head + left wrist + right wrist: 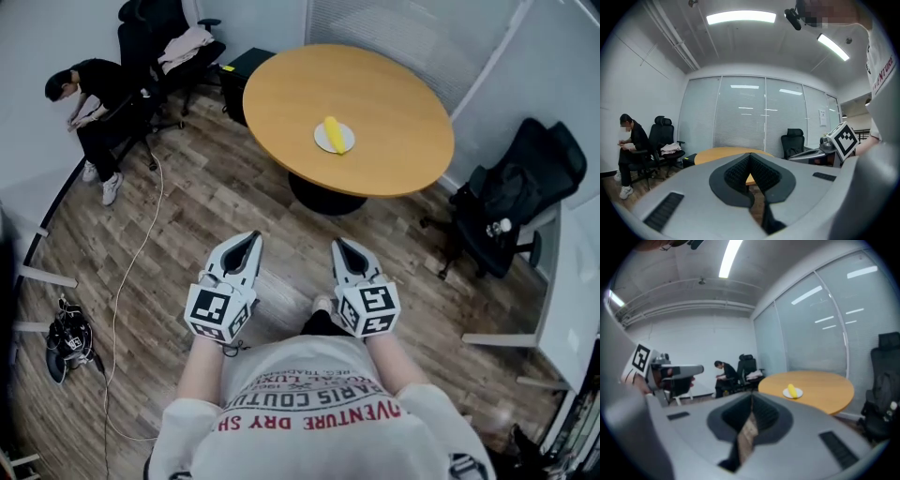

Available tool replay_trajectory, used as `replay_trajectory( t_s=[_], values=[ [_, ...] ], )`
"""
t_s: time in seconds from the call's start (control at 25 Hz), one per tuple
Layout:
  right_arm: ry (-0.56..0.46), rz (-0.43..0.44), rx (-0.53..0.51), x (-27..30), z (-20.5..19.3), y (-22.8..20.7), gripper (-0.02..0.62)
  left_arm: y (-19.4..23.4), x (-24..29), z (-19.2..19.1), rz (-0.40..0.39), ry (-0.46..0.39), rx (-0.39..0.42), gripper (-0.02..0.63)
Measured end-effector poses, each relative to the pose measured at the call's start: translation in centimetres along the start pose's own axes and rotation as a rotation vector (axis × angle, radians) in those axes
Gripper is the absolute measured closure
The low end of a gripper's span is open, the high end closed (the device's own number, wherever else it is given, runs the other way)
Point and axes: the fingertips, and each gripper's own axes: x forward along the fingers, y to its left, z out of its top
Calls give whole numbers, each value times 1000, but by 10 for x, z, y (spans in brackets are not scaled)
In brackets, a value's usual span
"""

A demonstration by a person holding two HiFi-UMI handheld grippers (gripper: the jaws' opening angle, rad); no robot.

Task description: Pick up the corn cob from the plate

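A yellow corn cob (332, 133) lies on a small white plate (322, 141) near the middle of a round wooden table (394, 112). The right gripper view shows the same corn cob (791, 389), plate (797, 393) and table (820, 389) far ahead. Both grippers are held low over the wood floor, well short of the table. My left gripper (250, 238) (750, 157) is shut with nothing in it. To its right, my right gripper (339, 245) (752, 397) is also shut and empty. In the left gripper view only the table's edge (717, 153) shows.
A person (94, 98) sits at the far left beside a black chair with clothes (178, 42). Another black office chair (511, 202) stands right of the table, with a white desk (574, 281) next to it. A cable (141, 246) and a dark bundle (67, 343) lie on the floor.
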Motion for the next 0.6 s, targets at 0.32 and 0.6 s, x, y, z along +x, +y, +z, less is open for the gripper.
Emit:
replay_trajectory(
  t_s=[0.32, 0.6],
  values=[
    [32, 48, -59, 65, 29, -116, 566, 8, 127, 6, 67, -19, -35, 574],
    [74, 27, -28, 104, 30, -182, 566, 12, 204, -8, 38, 41, -72, 574]
  ],
)
